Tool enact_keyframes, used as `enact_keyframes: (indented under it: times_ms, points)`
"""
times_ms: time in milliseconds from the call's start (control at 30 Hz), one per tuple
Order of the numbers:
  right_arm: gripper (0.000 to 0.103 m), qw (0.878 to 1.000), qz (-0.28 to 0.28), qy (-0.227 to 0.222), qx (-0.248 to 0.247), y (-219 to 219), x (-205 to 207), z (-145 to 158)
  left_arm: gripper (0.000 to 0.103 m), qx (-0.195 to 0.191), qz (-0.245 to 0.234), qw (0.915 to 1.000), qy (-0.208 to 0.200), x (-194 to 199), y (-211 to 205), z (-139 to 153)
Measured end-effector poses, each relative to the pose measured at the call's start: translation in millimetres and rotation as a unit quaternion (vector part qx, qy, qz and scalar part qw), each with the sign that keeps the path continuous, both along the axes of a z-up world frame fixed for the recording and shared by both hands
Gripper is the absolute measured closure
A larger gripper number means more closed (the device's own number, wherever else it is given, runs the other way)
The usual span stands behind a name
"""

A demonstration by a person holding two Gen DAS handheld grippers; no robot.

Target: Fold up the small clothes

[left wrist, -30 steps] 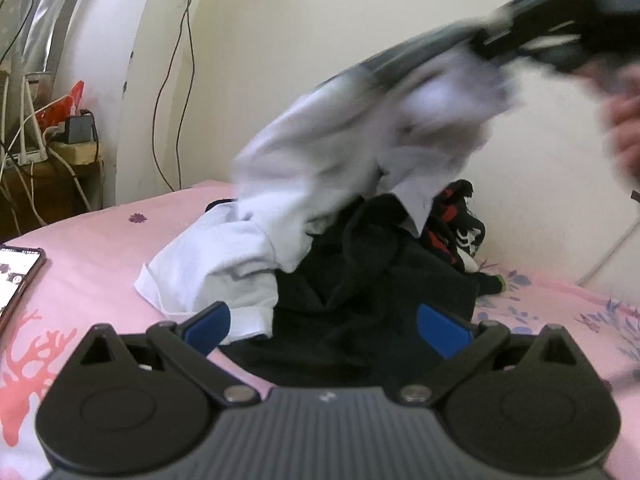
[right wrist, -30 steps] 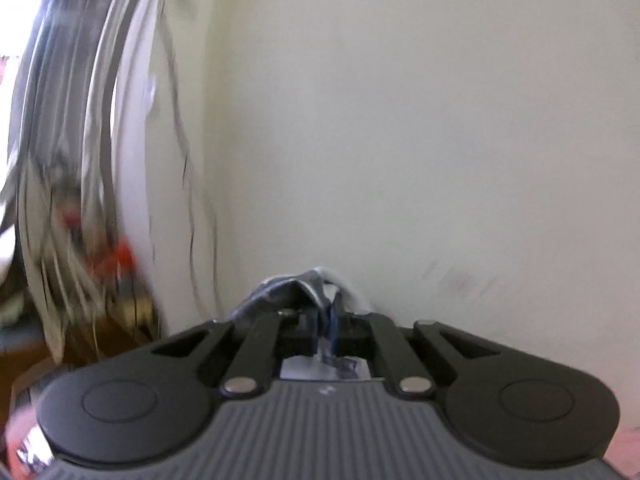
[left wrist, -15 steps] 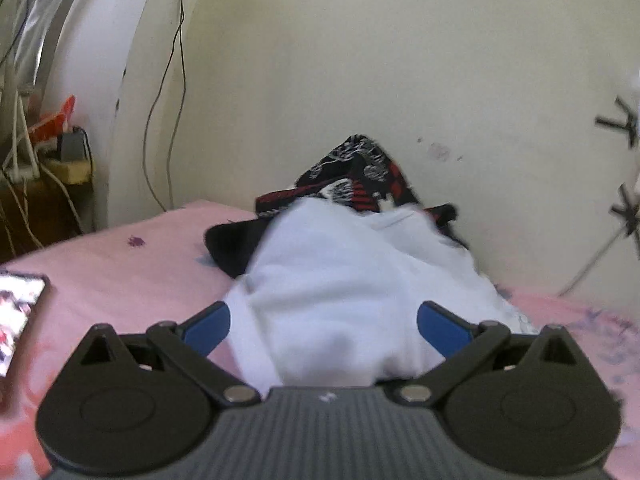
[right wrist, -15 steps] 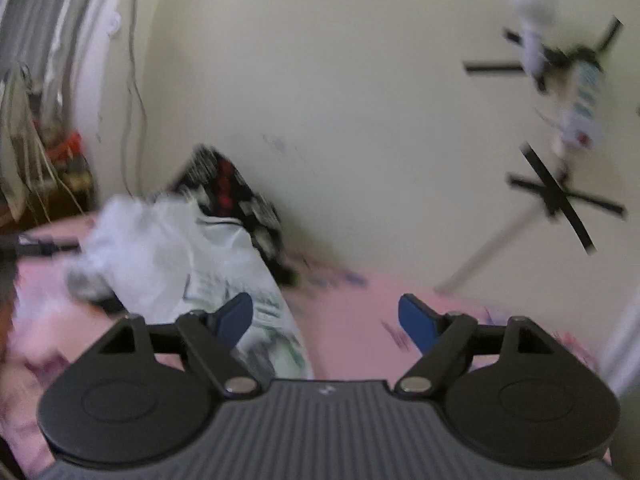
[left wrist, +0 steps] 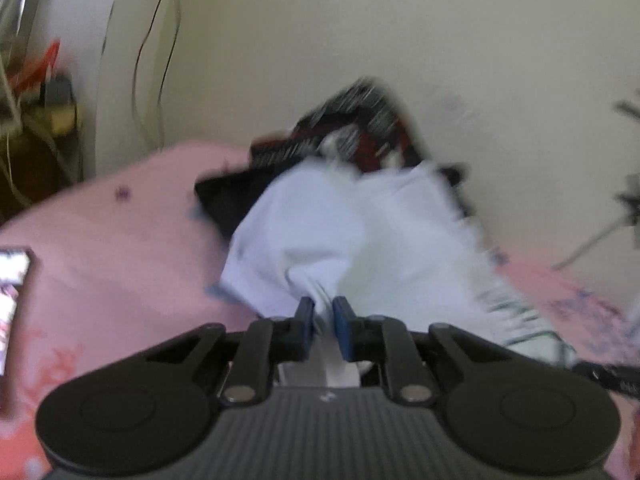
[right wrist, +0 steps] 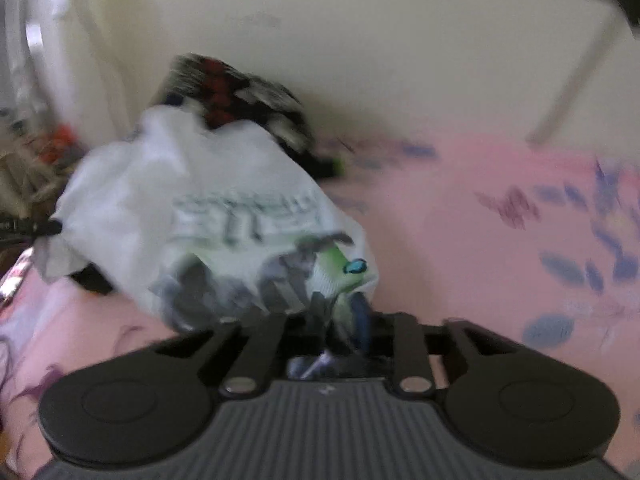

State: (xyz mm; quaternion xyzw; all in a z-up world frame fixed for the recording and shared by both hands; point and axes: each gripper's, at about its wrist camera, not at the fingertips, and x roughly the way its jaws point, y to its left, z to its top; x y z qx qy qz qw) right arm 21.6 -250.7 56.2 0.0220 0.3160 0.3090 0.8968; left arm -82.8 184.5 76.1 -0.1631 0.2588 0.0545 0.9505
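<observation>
A white T-shirt (left wrist: 360, 240) lies bunched on the pink bedsheet (left wrist: 112, 248) of a bed, at the near side of a small heap of clothes pushed up against the cream wall (left wrist: 360, 32). Behind it on the heap sit a black garment (left wrist: 224, 200) and a black, red and white patterned one (left wrist: 352, 124) (both views are blurred, so finer detail is lost). The left tongs (left wrist: 322, 318) are closing, and their blue pads already pinch a fold at the near edge of the shirt. The right tongs (right wrist: 340, 312) are closing too, with the printed hem of the shirt (right wrist: 256, 264) caught between their pads; the print shows grey lettering and a green patch. At the far left of the left view a phone (left wrist: 12, 296) lies on the sheet with its screen lit, and cables (left wrist: 156, 56) hang down the wall beyond it.
</observation>
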Motion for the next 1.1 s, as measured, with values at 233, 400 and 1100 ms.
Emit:
enact_keyframes:
  times_ms: [233, 400, 1100]
  points:
    - [0.046, 0.969, 0.216, -0.058, 0.102, -67, -65, 62, 0.037, 0.045, -0.031, 0.9938, -0.097, -105, 17, 45]
    - [0.035, 0.989, 0.113, -0.079, 0.050, -61, -40, 51, 0.005, 0.080, 0.026, 0.9896, -0.117, -65, 26, 51]
    - [0.046, 0.935, 0.342, -0.060, 0.069, 0, -102, 41, 0.092, 0.033, -0.017, 0.9978, -0.055, -42, 59, 29]
